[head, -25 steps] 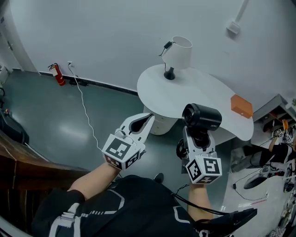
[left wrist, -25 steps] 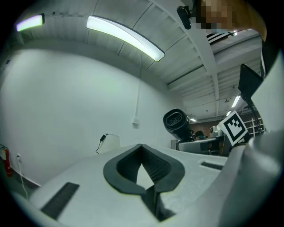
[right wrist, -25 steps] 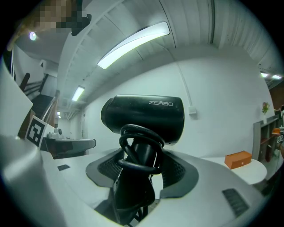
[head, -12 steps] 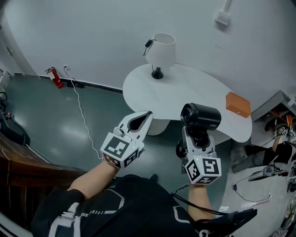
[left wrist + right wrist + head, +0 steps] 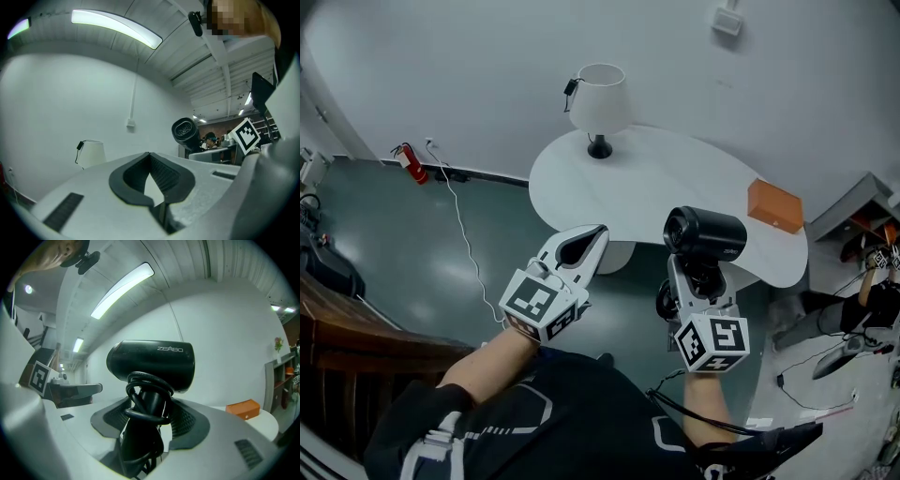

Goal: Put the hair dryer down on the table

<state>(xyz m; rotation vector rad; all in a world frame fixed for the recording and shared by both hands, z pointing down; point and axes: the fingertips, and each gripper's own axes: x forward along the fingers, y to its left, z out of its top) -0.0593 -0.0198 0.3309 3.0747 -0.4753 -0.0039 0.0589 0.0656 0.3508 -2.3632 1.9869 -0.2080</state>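
Head view: smooth black plastic hair dryer [image 5: 705,234] held upright by the right gripper [image 5: 701,279], against the near edge of the rounded white table [image 5: 675,178]. Left gripper view: left gripper [image 5: 150,155], jaws pressed together, holding nothing. Right gripper view: ribbed dark pads [image 5: 187,420] pinch the handle, wrapped in coiled black cord [image 5: 145,401].

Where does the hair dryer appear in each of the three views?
Head view: hair dryer right of centre, upright in the right gripper.
Left gripper view: hair dryer small, right of centre, round end toward the camera.
Right gripper view: hair dryer large at centre, handle between the jaws.
Shared landmark: orange box, to its right in head and right gripper views.
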